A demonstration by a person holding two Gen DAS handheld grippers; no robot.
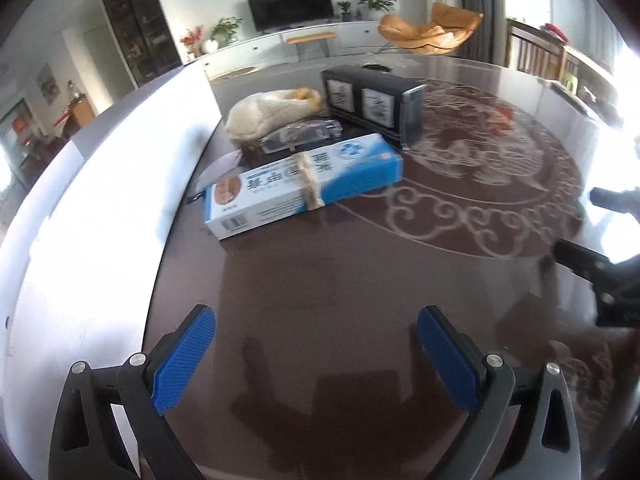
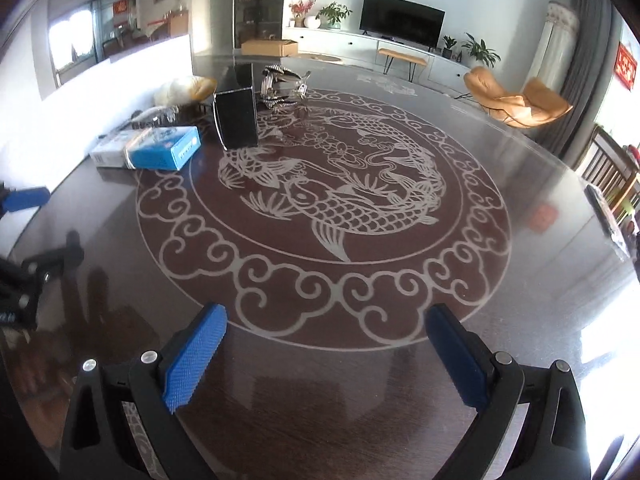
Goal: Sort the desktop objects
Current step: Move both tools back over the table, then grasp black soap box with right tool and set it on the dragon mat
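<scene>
Blue-and-white cardboard, the long box lay flat on the dark glossy bench, with a band of pale twine wrapped round its middle. It was the nearest of a small cluster: a clear plastic packet just behind it, a cream plush toy beyond that, and a black double-faced desk clock standing upright to the right of them, with a silvery ornament further back.

From there, your main risk was a glancing push, I judged. The box looked light and the bench top slick, so one pad arriving first could skate it into the packet or swing its end toward the clock. The twine could also snag a fingertip.

Your left hand-held gripper hung released, jaws wide and empty, well short of the box, which lay ahead of it and slightly left. Your right hand-held gripper was likewise released and holding nothing, over the fish pattern, with the box far off to its upper left.
</scene>
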